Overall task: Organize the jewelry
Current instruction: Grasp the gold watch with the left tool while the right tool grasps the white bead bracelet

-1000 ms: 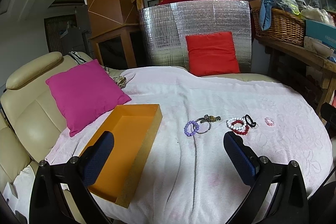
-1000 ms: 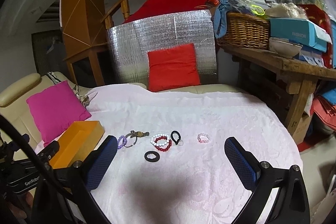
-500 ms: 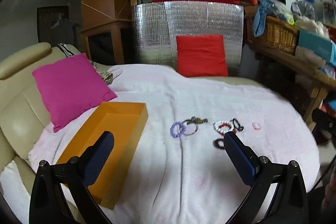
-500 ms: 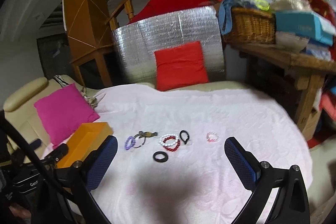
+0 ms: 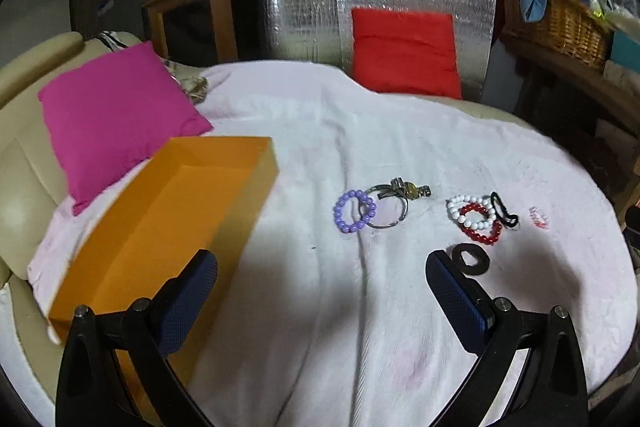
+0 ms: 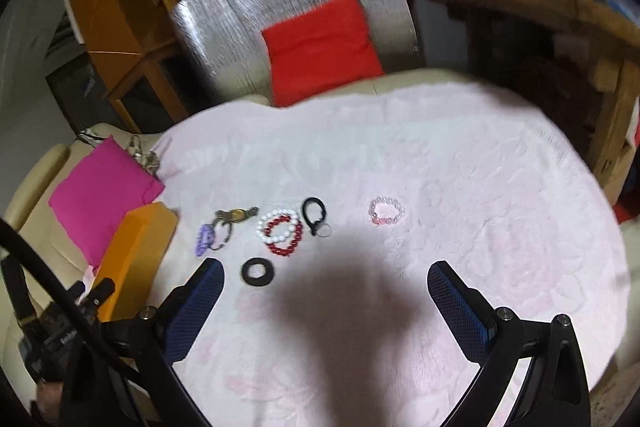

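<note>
Just beyond the wide-spread right gripper (image 6: 324, 291), the black ring (image 6: 258, 270)

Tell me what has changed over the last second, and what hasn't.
Both grippers have come forward and down toward the jewelry, which now looks larger in both views. The left gripper and right gripper remain open and empty. The purple bracelet, black ring, pink bracelet and orange box lie where they were.
</note>
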Available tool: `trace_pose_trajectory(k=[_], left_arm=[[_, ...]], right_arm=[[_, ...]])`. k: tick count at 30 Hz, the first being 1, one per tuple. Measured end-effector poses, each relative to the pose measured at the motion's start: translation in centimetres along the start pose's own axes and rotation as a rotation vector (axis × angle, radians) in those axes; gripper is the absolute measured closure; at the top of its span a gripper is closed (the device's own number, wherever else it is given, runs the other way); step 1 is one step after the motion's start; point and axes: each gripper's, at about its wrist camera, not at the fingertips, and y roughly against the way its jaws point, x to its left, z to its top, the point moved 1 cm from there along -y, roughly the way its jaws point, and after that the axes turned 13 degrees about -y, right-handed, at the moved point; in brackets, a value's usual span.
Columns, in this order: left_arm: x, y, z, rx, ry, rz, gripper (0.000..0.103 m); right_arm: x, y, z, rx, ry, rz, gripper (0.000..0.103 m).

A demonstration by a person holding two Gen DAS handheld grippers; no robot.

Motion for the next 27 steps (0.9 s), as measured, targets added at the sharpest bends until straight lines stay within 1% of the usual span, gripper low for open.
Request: trace_pose_trajectory(k=[2,3,5,8,9,10,11,13,16,19,22,24,25,27], left_arm=[[-0.8,-1.9,0.3,0.006,0.001,-0.019,0.000],[-1.1,-2.8,0.3,0.006,0.005,-0.034,0.000],[-1.5,-4.0,0.0,0.015,0.010,-0.056,0.000],[-2.0,-6.0,-0.2,0.082,0.026,-0.101,0.000],[-2.1,-6.6,-0.1,0.098,0.036,-0.103,0.000],[-2.1,-6.9,0.1,0.101,0.042,-0.104,0.000],[-2.3,-7.2,0.3,0.101,0.040,-0.099,0.000],[-2.5,-7.8,0.7,0.109,0.019,-0.087,0.000],[-2.5,-9.3,1.1,0.144,0.030,-0.116,0.000],[-2.4,-10.2,1.6,0.154,0.029,-0.115,0.000],[-2.3,-11.1,2.5,0.143,0.023,-0.104,0.000],[-2.2,-11.8,3.0,0.134,0.028,-0.098,0.000],[-2.2,-12.2,3.3,0.131,0.028,-0.097,0.000],[-2.4,-13.1,4.1,0.120,0.020,-0.101,0.001]], right_arm=[[-0.1,-2.3,0.7,0.052,-0.029,0.057,0.004],[0.0,-3.0,0.9,0.070,-0.034,0.072,0.005],[0.4,-4.9,1.3,0.110,-0.041,0.104,0.012],[1.0,-7.5,1.3,0.183,-0.057,0.172,0.022],[1.3,-8.3,1.2,0.202,-0.063,0.184,0.024],[1.5,-9.5,1.1,0.228,-0.071,0.195,0.029],[1.7,-10.8,1.0,0.253,-0.080,0.196,0.035],[1.9,-13.0,0.9,0.296,-0.108,0.187,0.044],[1.8,-15.9,0.9,0.340,-0.156,0.163,0.051],[1.6,-17.7,1.1,0.348,-0.198,0.147,0.056],[1.5,-18.7,1.4,0.344,-0.217,0.122,0.056],[1.7,-19.1,1.5,0.333,-0.214,0.096,0.061],[1.8,-19.2,1.5,0.325,-0.206,0.075,0.067],[2.0,-19.4,1.5,0.316,-0.186,0.040,0.074]])
